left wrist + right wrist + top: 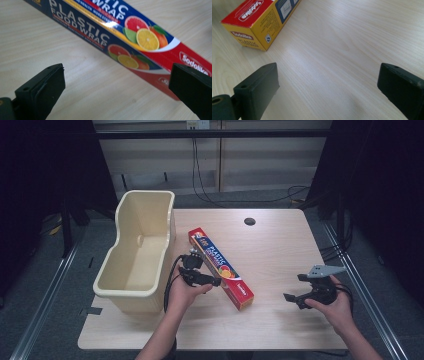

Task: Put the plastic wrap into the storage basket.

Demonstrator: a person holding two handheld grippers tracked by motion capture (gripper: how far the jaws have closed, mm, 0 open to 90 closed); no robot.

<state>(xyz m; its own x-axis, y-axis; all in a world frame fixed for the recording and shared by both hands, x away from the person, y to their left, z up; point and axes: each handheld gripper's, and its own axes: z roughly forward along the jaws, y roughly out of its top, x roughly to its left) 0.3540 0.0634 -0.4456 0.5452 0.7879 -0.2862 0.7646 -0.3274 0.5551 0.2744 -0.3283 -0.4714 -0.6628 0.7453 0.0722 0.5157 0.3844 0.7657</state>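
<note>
Hovering beside the plastic wrap box (221, 268), left hand-held gripper (206, 272), jaws spread.

A lab recording bay is indicated: light wooden counter (270, 245) enclosed by black curtains (380, 180), aluminium floor rails (45, 295), cables (200, 175) trailed along the back wall.

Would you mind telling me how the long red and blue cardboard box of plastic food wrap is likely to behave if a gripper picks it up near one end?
The long red and blue cardboard box of plastic food wrap probably stays stiff, given its straight edges. Its flat sides make rolling unlikely. Held near one end, such a long box may sag or swing, and the glossy print could slip slightly.
</note>
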